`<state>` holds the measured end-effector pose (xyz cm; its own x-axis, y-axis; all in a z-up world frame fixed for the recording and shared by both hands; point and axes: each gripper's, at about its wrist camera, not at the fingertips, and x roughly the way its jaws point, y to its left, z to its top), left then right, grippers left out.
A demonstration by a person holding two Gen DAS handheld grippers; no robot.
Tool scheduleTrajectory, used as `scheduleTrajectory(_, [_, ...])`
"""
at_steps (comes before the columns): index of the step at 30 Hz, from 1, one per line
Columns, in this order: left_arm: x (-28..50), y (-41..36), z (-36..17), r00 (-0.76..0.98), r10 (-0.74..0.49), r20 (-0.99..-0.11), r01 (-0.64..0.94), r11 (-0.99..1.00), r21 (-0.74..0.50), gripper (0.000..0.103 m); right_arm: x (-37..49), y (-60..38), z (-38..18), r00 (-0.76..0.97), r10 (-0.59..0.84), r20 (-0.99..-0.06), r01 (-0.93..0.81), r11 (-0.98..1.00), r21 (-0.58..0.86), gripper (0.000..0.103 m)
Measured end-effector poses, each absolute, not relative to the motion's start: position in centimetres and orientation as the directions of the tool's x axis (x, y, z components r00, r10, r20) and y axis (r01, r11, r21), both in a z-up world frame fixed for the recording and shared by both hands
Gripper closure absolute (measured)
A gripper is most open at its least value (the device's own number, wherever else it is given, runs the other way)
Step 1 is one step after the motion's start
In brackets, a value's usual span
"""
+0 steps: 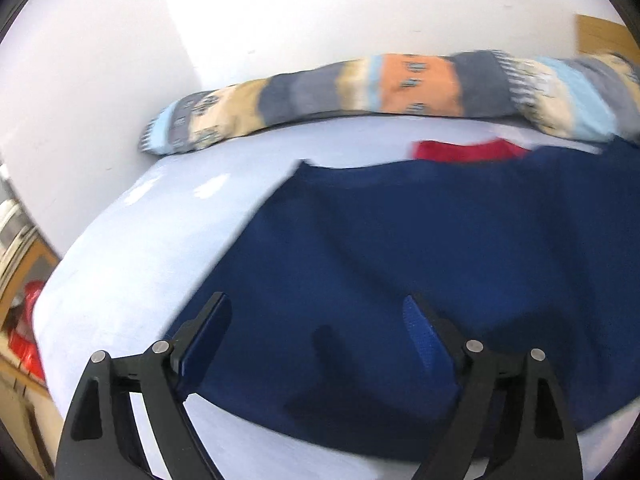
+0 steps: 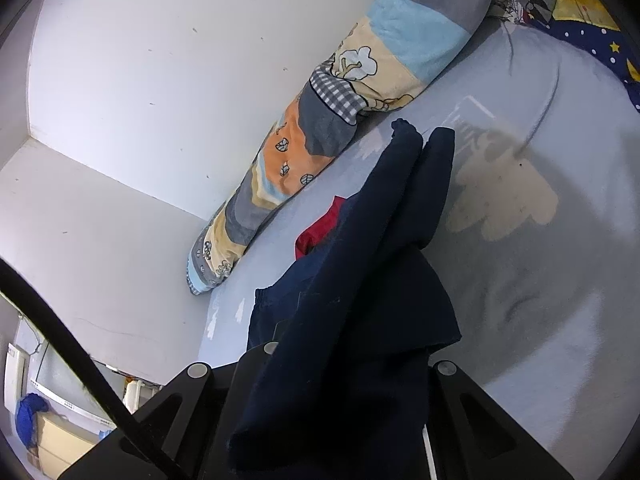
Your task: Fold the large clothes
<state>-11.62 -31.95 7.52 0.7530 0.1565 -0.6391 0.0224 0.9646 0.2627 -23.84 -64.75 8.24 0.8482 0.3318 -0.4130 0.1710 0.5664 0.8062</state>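
Observation:
A large navy garment (image 1: 420, 248) lies spread on the pale blue bed sheet (image 1: 140, 240). My left gripper (image 1: 316, 304) hovers over its near part, jaws wide open with nothing between the pads. In the right wrist view the same navy garment (image 2: 360, 280) is bunched and lifted, draping over my right gripper (image 2: 340, 360), which is shut on the cloth; its fingertips are hidden under the folds. A red cloth (image 1: 468, 151) peeks out beyond the garment's far edge, and the right wrist view shows the red cloth (image 2: 316, 232) too.
A rolled patterned blanket (image 1: 360, 88) lies along the white wall at the bed's far side; the blanket (image 2: 320, 120) also shows in the right wrist view. A star-print quilt (image 2: 580, 20) sits at the head end. The bed's left edge drops to a floor with red items (image 1: 28, 320).

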Motion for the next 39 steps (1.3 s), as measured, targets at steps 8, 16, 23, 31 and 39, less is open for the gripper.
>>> scheduleTrajectory(8, [-7.6, -28.6, 4.0, 0.651, 0.121, -0.750, 0.073, 0.973, 0.220, 0.014, -23.2, -63.2, 9.7, 0.848, 0.314, -0.427, 0.160, 0.617, 0.771, 0.093])
scheduleTrajectory(16, [-7.9, -19.9, 12.8, 0.736, 0.078, -0.673, -0.003, 0.994, 0.112, 0.012, -21.7, -59.3, 12.4, 0.835, 0.279, -0.473, 0.149, 0.713, 0.685, 0.093])
scheduleTrajectory(23, [-8.6, -11.2, 16.7, 0.760, 0.107, -0.641, -0.080, 0.994, 0.071, 0.011, -15.9, -50.0, 16.8, 0.785, 0.234, -0.573, 0.126, 0.845, 0.519, 0.093])
scheduleTrajectory(31, [-9.3, -4.3, 18.8, 0.761, 0.095, -0.642, -0.161, 0.986, -0.045, 0.011, -7.5, -32.1, 13.1, 0.677, 0.090, -0.730, 0.051, 0.984, 0.169, 0.093])
scheduleTrajectory(39, [-9.7, -1.8, 18.6, 0.750, 0.092, -0.655, -0.171, 0.984, -0.058, 0.011, -3.7, -21.0, 2.3, 0.613, -0.103, -0.784, -0.010, 0.990, -0.138, 0.093])
